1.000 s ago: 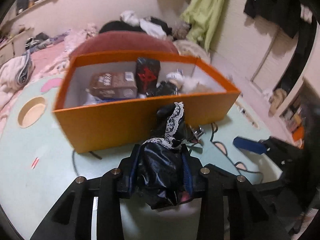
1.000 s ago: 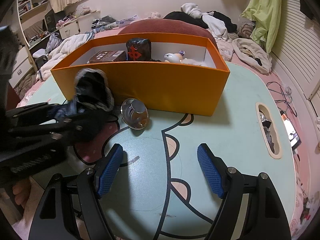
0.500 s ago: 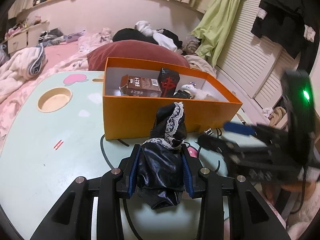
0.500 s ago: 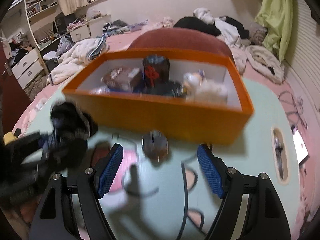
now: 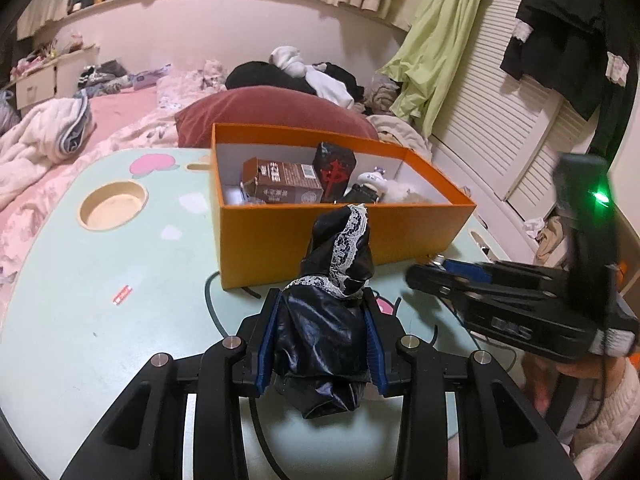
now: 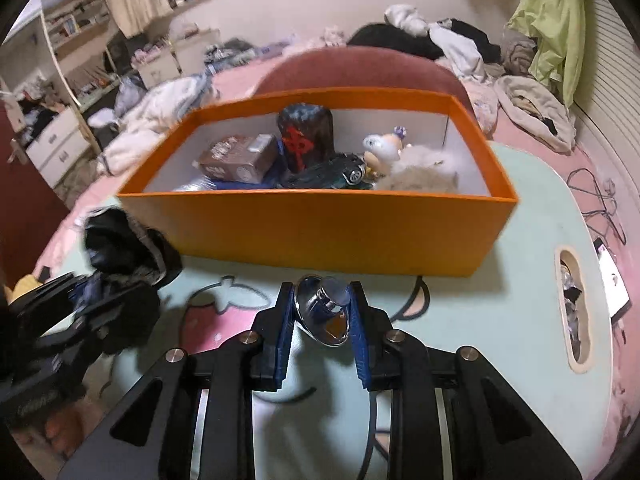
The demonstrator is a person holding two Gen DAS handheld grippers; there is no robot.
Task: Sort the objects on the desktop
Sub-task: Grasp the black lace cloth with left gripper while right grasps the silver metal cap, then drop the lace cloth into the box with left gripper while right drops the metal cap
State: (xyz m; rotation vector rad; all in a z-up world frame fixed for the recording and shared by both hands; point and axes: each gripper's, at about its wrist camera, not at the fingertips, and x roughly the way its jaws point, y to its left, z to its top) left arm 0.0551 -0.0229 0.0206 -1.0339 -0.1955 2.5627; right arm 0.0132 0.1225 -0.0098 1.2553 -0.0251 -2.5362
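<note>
Bedroom, bed (image 5: 120, 108) w/ pillow (image 5: 276, 114), hung clothes (image 5: 444, 44)

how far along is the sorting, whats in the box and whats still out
Done: the orange box already holds a brown carton, a black pouch, a toy car and a small figure.
In hand: the left gripper grips a black lace cloth; the right gripper, jaws just closed, pinches a chrome cap.
Left: both go in the box.
</note>
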